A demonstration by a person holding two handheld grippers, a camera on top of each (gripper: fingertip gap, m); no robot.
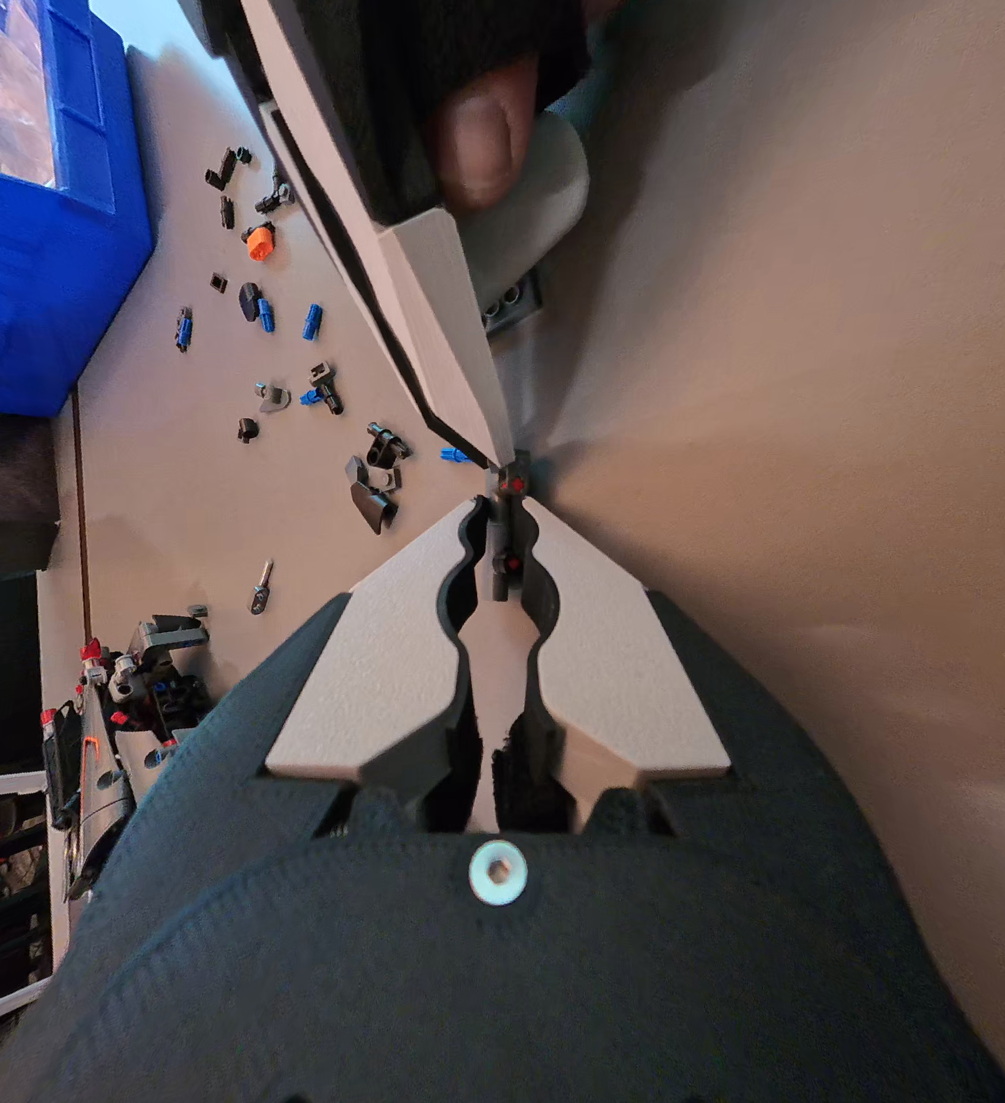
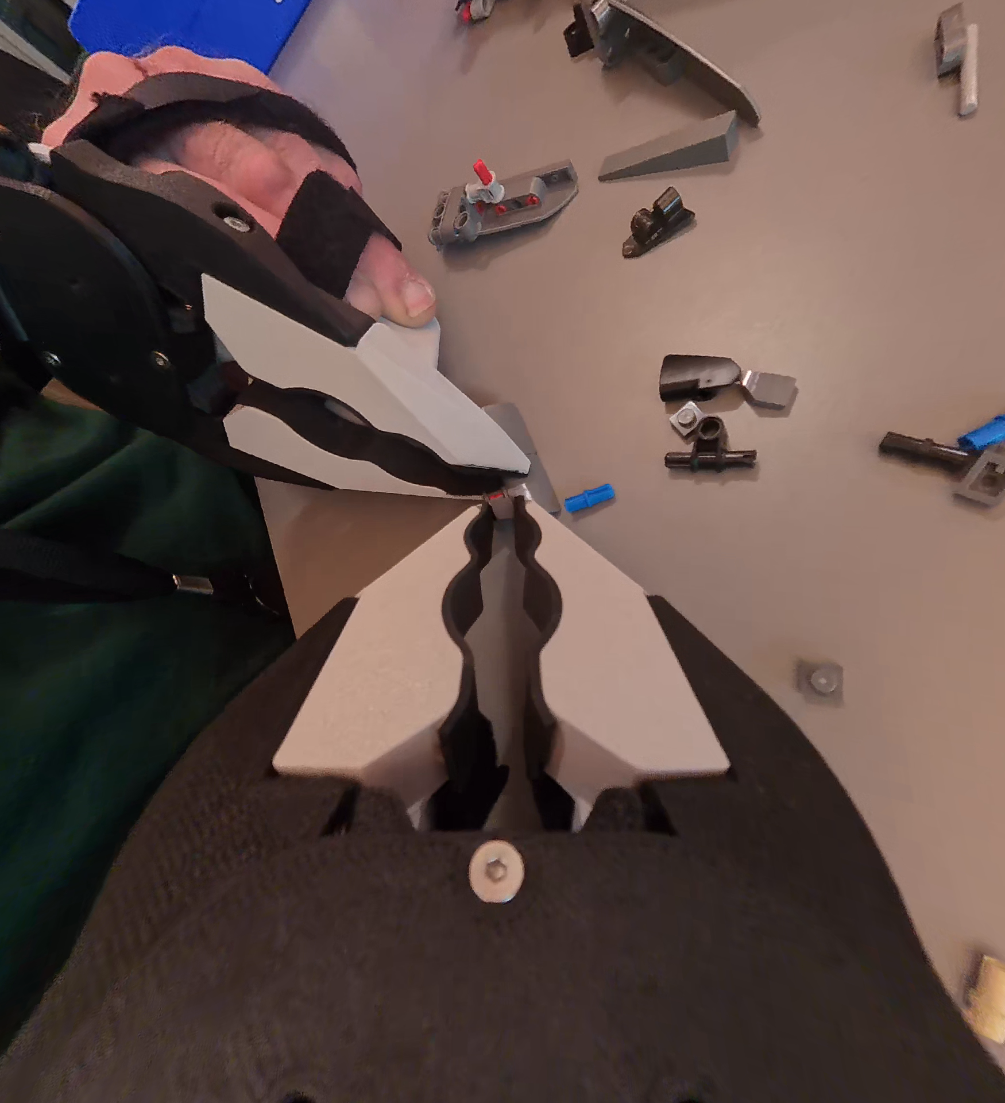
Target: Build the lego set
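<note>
- Between the left gripper jaws, clenched, a dark grey pin-studded beam lies lengthwise along them.
- At the beam's far end, the right gripper pinches a small grey piece, head-on.

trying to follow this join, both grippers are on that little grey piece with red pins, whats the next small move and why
Probably a short, straight push of the right gripper toward the left gripper, both kept shut. The grey piece sits clamped between the left fingers, and the right tips meet it at its far end, so the parts look lined up but I cannot tell if they are fully seated.
</note>
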